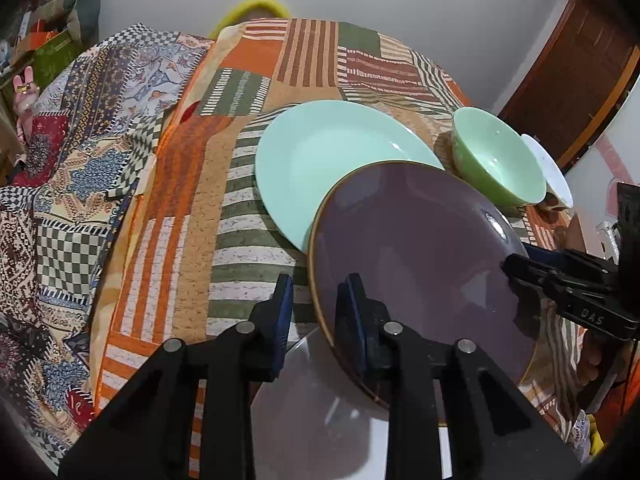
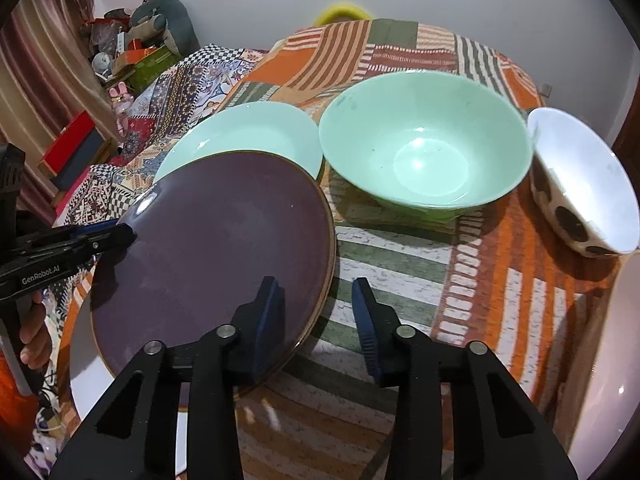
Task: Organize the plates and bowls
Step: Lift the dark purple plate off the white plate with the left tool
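"GenRobot.AI" — left gripper (image 2: 120, 236); "DAS" — right gripper (image 1: 510, 268).

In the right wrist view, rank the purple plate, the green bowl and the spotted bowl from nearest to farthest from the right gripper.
From the right gripper:
1. Purple plate, its right edge between the fingers, lower left.
2. Green bowl, ahead, upper middle.
3. Spotted bowl, far right.
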A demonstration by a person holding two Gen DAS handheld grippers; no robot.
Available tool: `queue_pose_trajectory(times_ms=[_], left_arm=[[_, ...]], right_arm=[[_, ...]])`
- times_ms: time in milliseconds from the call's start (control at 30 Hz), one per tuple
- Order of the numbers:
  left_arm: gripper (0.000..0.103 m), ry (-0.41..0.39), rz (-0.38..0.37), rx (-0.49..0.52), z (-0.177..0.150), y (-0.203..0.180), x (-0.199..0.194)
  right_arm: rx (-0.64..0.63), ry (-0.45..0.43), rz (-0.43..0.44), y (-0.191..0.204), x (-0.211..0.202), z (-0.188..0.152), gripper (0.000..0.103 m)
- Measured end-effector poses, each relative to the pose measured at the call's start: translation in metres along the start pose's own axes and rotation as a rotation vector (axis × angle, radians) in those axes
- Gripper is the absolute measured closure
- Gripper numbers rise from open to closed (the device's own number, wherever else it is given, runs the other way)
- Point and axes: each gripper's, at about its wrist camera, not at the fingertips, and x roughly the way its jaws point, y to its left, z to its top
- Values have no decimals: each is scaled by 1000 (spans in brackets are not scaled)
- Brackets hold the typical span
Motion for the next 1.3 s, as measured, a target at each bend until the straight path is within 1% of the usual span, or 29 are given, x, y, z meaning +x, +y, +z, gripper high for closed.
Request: queue_pose_trajectory(times_ms=[33,100,133,233,400,567,933,1300], left_arm=[[83,1,-6,6,1,-1,0],[84,0,-2,16,2,-4,1],[83,-2,0,19,1,-5,1],[84,3,-4,17,1,-5,1],[84,8,25,35,-1,-13,-3],[84,10,19,37,-5,-20,-8],[84,-27,10,44,-13,-40,-31],[84,-52,6,74,-29,-70,-60]], right_arm=[[5,0,9,-1,1,0,71],[11,0,23,0,4,3,74],[11,0,33,0,4,3,78],[6,-4,28,3,5,3,78],[27,-5,31,1,3,2,79],[44,-11,37,-3,-3,0,81],[52,-35,38,-6,-23,-10,82],[62,-75,36,-10,-56,-24,82]])
